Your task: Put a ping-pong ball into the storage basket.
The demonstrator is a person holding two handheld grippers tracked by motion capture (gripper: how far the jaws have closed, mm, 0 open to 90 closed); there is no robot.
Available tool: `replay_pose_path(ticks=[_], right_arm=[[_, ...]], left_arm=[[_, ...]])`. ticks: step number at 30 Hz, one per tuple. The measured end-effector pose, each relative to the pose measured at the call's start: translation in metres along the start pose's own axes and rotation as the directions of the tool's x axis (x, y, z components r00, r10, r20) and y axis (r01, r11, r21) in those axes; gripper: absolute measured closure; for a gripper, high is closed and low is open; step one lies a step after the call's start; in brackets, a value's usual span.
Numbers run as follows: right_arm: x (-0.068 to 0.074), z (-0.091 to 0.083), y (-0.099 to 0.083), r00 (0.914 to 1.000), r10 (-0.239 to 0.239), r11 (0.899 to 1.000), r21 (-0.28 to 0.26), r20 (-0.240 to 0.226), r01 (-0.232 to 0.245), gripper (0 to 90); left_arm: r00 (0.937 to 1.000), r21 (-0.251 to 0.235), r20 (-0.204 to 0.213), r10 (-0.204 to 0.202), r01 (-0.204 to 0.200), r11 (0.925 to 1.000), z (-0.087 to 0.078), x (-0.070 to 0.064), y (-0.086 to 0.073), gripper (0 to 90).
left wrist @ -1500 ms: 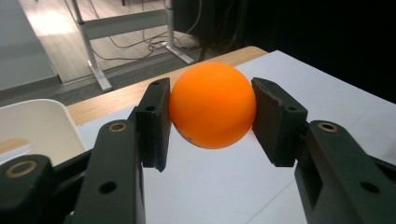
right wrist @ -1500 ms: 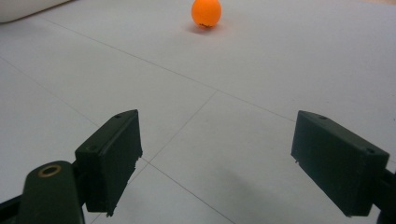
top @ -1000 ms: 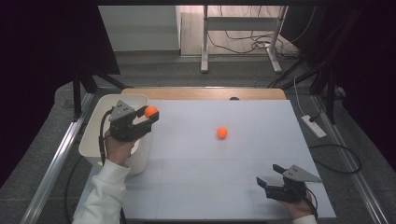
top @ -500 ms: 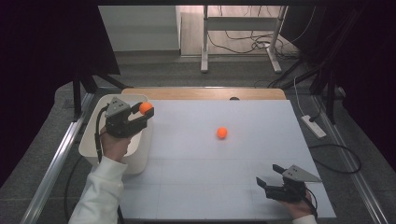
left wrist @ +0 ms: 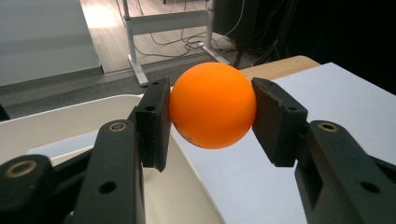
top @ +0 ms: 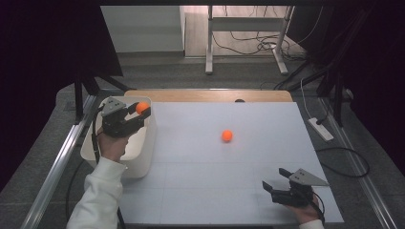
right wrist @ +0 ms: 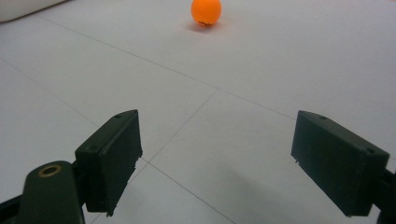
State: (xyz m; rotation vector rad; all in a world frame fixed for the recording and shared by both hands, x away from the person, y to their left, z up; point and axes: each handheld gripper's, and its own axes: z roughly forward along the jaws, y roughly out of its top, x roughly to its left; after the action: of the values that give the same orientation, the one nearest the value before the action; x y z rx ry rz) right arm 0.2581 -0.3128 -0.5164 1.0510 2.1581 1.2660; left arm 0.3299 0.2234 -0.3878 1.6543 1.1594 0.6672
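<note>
Step in hand: the person carries a small orange ball (left wrist: 212, 105) to the white plastic bin (top: 143, 160) at the left of the high view; this looks like the delivery part of a pick-and-drop.

Left gripper (top: 141, 111): its jaws are closed on the held ball, one pad pressing each side, as the left gripper view shows at mid-frame.

Held ball, place: in the high view it sits at the upper left (top: 142, 107), above the bin's far right rim, roughly over the edge rather than clearly over the hollow.

Bin: it stands at the left edge of the white tabletop (top: 200, 191); its curved rim shows at the lower left of the left gripper view (left wrist: 70, 116). Whether anything lies inside cannot be told.

Right gripper (top: 276, 182): at the lower right of the high view, low over the tabletop, its jaws wide apart and holding nothing.

Second orange ball (top: 227, 136): it lies loose on the tabletop near the centre of the high view, and at the top of the right gripper view (right wrist: 206, 11), well apart from the jaws there.

Next move calls for: shifting the left gripper a little further over the bin's hollow, then parting the jaws so the ball falls inside and not onto the rim.

After that, by judgement: the loose ball is what remains to fetch.
</note>
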Motion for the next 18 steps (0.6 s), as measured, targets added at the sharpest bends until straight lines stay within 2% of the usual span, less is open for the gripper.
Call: replay_pose_path(ticks=[8,18], right_arm=[[0.000,0.000,0.000,1.0000,-0.002,1.000,0.000,0.001,0.002,15.8],[0.000,0.000,0.000,1.0000,-0.005,1.000,-0.001,0.000,0.005,15.8]], left_arm=[[0.9996,-0.003,-0.024,-0.017,0.017,0.9998,-0.002,0.009,-0.001,50.5],[0.9966,0.005,-0.061,-0.055,0.055,0.9985,-0.003,0.027,-0.003,50.5]])
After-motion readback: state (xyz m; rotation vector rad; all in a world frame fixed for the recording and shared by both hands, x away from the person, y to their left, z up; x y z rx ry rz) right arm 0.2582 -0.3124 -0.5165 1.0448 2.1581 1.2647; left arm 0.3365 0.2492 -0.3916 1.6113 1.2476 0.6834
